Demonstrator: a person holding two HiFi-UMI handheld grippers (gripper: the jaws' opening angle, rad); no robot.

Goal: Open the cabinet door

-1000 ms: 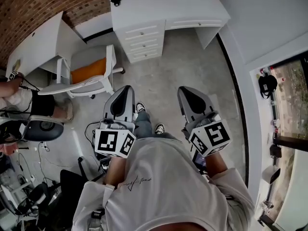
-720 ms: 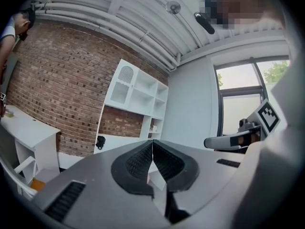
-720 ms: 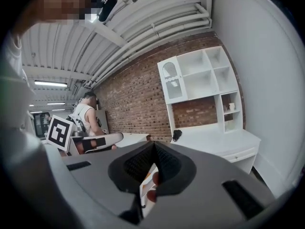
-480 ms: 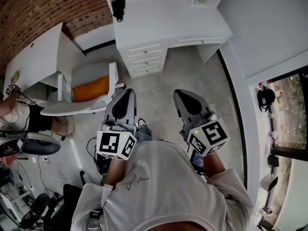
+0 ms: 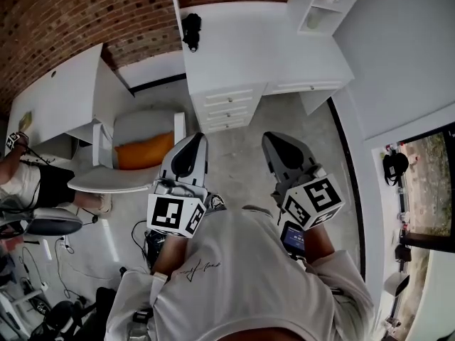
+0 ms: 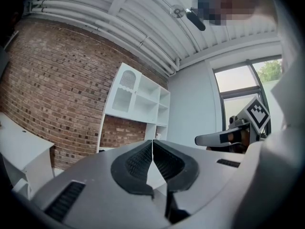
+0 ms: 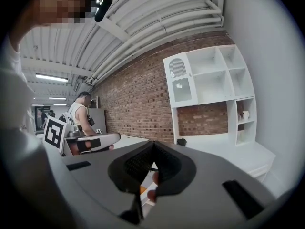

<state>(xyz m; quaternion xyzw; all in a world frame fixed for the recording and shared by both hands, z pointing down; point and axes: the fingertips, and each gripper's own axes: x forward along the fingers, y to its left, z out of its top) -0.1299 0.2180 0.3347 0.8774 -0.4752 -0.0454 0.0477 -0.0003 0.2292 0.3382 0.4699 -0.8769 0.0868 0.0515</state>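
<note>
A white shelf unit stands on the white desk against the brick wall. Its upper left compartment is closed by a cabinet door with an arched vent, also visible in the left gripper view as the cabinet door. My left gripper and right gripper are held side by side above the floor, pointing at the desk and well short of it. In each gripper view the left gripper and right gripper have their jaws closed tip to tip with nothing between them.
Desk drawers face me. A white chair with an orange cushion stands at my left, beside a second white desk. A seated person is at far left. A black object sits on the desk. Window at right.
Both grippers and the person holding them have moved forward toward the desk. The desk, drawers and shelf unit sit lower and nearer in the head view. Jaws unchanged.
</note>
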